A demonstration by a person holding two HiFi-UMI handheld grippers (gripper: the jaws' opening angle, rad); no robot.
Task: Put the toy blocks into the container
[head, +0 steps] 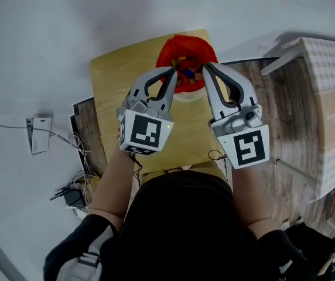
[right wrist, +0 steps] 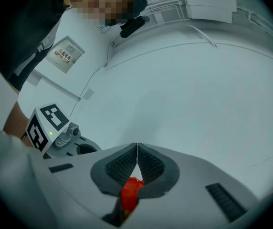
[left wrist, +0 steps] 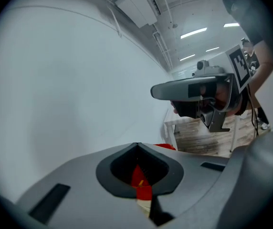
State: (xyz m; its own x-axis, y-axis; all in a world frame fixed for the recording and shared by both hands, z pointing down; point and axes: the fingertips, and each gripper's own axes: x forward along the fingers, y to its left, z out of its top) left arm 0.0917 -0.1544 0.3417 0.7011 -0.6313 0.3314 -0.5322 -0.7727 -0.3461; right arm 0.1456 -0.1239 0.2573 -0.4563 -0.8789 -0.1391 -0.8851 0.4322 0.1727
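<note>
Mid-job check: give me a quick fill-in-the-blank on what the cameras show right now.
1. The container with the toy blocks in it is ____ in colour.
2. It stands on a ____ table.
3. The left gripper has its jaws ____.
4. The right gripper holds ____ between its jaws.
Missing words: red; wooden; shut; nothing.

1. This looks like a recording lab inside an industrial hall.
2. High above the left jaws: strip lights (left wrist: pixel 194 32) and a ceiling duct (left wrist: pixel 135 7).
3. Left of the jaws, on the floor: loose cables (head: pixel 79 180).
</note>
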